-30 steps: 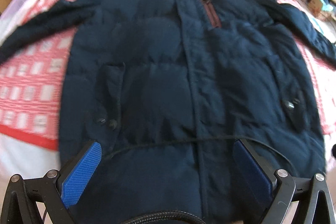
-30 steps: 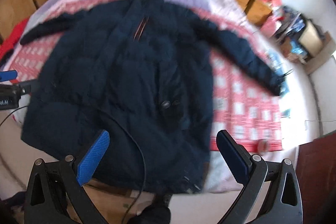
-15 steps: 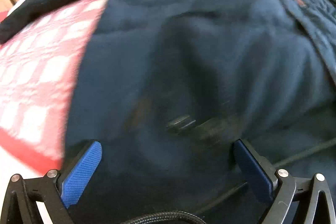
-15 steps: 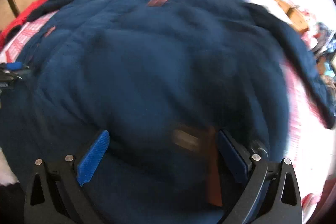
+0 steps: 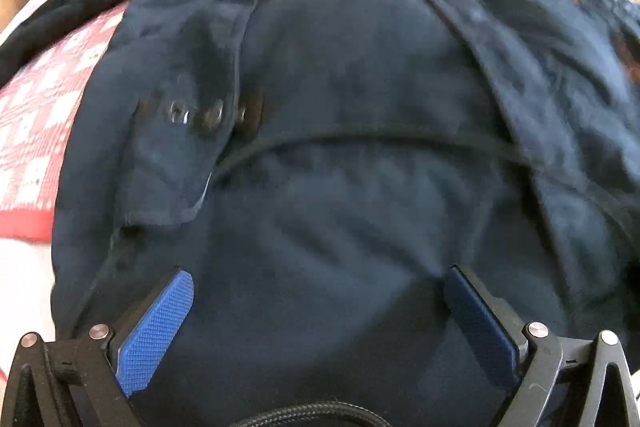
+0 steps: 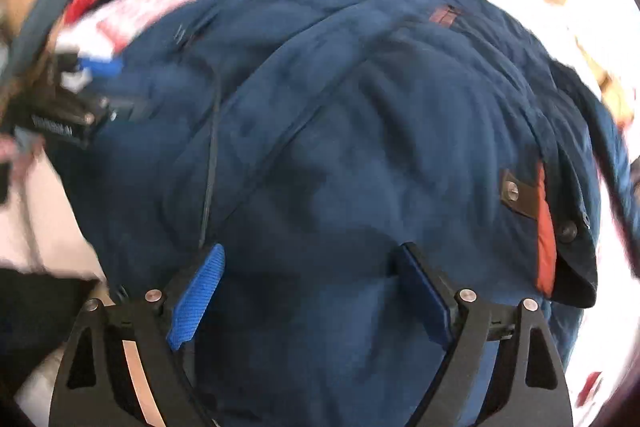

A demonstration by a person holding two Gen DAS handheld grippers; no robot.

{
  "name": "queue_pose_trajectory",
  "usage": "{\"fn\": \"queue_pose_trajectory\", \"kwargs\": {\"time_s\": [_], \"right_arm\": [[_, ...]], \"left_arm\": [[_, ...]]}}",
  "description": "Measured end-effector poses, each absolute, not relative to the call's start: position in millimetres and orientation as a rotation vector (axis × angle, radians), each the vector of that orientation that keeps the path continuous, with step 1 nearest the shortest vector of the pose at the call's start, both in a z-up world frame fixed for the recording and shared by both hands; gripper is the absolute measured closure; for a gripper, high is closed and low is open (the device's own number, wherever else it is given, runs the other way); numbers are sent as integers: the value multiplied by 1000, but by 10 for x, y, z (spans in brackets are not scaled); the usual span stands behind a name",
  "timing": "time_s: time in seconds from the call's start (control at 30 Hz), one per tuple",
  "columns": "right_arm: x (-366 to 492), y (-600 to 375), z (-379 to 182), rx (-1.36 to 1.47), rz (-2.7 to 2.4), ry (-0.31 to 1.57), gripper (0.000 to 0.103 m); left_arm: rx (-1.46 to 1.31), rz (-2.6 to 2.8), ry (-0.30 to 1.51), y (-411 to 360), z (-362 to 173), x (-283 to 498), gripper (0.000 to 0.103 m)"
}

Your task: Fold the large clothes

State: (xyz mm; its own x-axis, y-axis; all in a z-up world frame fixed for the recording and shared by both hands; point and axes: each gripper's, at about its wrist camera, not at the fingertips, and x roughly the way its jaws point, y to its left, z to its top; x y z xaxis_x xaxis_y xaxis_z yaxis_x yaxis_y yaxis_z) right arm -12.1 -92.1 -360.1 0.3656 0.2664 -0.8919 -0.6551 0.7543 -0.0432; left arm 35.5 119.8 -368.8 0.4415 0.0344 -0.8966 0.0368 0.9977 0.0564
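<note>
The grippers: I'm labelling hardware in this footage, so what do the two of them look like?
Both the left gripper and the right gripper have black angular frames with silver screws and two flat fingers faced with blue textured pads. A black braided cable runs under the left one. Seen from the right camera, the left gripper's body bears a blurred white label.

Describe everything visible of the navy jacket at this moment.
The navy jacket is a padded, quilted-looking coat lying front-up and spread on a red-and-white checked bedspread. A front placket runs up its middle; flap pockets with snap buttons sit on each side, one showing a rust-red lining. A thin black cord lies across it. The open left gripper and open right gripper are close over its hem area; contact is unclear.
</note>
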Motion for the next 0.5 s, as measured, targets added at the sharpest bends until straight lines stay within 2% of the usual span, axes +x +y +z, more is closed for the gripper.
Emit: {"fn": "queue_pose_trajectory", "kwargs": {"time_s": [0.23,0.3,0.5], "right_arm": [[31,-2391,-3504,-345,338,1140,13],[103,-2700,-3417,-329,264,1184,12],[587,-2474,-3021,-279,383,1117,12]], "left_arm": [[14,297,1208,2182,-3717,236,0],[24,412,1240,2402,-3577,245,0],[-33,410,1140,2232,-2988,610,0]]}}
